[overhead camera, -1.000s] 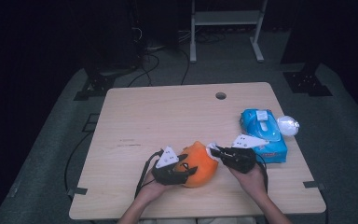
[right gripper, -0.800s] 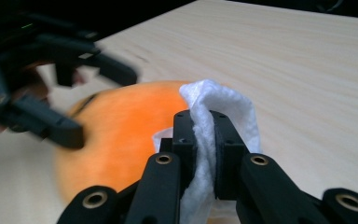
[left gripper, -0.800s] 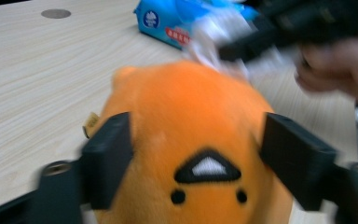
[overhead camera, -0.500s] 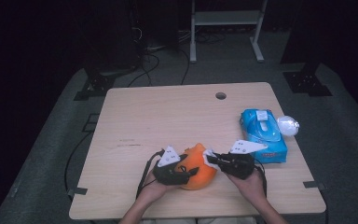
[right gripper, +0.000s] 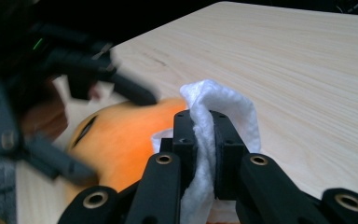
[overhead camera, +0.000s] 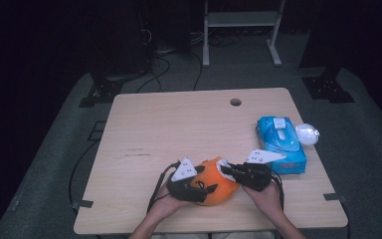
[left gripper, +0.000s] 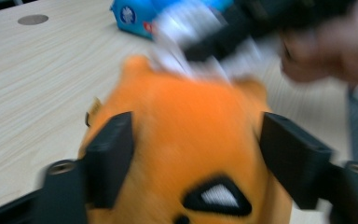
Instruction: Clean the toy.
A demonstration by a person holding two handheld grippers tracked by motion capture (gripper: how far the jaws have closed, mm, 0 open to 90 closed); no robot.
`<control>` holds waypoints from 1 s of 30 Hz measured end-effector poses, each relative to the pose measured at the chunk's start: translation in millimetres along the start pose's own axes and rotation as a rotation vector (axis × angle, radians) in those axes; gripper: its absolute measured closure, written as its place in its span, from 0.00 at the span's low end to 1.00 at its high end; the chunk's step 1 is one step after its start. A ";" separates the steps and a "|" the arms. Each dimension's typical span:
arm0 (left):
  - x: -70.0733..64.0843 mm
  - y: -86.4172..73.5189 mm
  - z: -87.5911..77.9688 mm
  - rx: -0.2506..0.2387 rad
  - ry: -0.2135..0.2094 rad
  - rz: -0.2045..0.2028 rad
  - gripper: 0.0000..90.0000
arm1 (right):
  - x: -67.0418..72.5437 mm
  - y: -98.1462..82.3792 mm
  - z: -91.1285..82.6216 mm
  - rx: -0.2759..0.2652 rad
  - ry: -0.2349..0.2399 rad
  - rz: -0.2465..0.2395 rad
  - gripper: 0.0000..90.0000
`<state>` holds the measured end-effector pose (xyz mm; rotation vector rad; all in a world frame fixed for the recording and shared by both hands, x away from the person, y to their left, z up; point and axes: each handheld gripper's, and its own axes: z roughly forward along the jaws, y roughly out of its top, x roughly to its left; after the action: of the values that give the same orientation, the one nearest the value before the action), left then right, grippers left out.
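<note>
Right gripper view: right gripper (right gripper: 204,140) clamps a white wipe (right gripper: 223,109) against the orange plush toy (right gripper: 121,140); left gripper (left gripper: 193,154), jaws just widened, straddles it loosely

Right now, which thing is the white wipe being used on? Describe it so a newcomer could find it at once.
Start at the pale wooden table and go to its near edge, between the person's two hands. There sits a rounded orange plush toy, flanked by the left tongs while the right tongs pinch the white wipe against it. Unlike the blue wipes pack to its right, it is fuzzy and bright orange.
</note>
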<state>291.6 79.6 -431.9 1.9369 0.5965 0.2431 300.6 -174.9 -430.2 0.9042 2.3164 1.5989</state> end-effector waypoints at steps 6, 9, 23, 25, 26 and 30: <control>2.1 -9.1 3.8 0.038 0.023 0.006 0.35 | -4.2 1.4 -0.3 -0.004 0.013 0.008 0.90; 2.4 -10.1 4.6 0.038 0.024 0.013 0.35 | -10.8 -4.4 -3.9 0.017 -0.021 0.007 0.90; 17.6 -14.9 -1.3 0.040 0.027 -0.012 0.36 | 5.5 0.2 -9.7 0.045 -0.022 -0.083 0.91; 17.2 -15.3 -2.2 0.044 0.019 -0.004 0.36 | 7.7 0.3 -12.6 0.060 -0.047 -0.123 0.91; 15.2 -15.4 -1.8 0.038 0.010 0.011 0.37 | 7.4 0.5 -13.7 0.061 -0.049 -0.124 0.91; 2.6 -12.6 1.8 0.056 0.006 0.092 0.39 | 2.1 4.1 -8.3 0.033 -0.030 -0.063 0.91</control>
<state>290.8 83.6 -444.3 2.0212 0.5231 0.2928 296.6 -179.2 -422.8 0.8471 2.3334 1.5168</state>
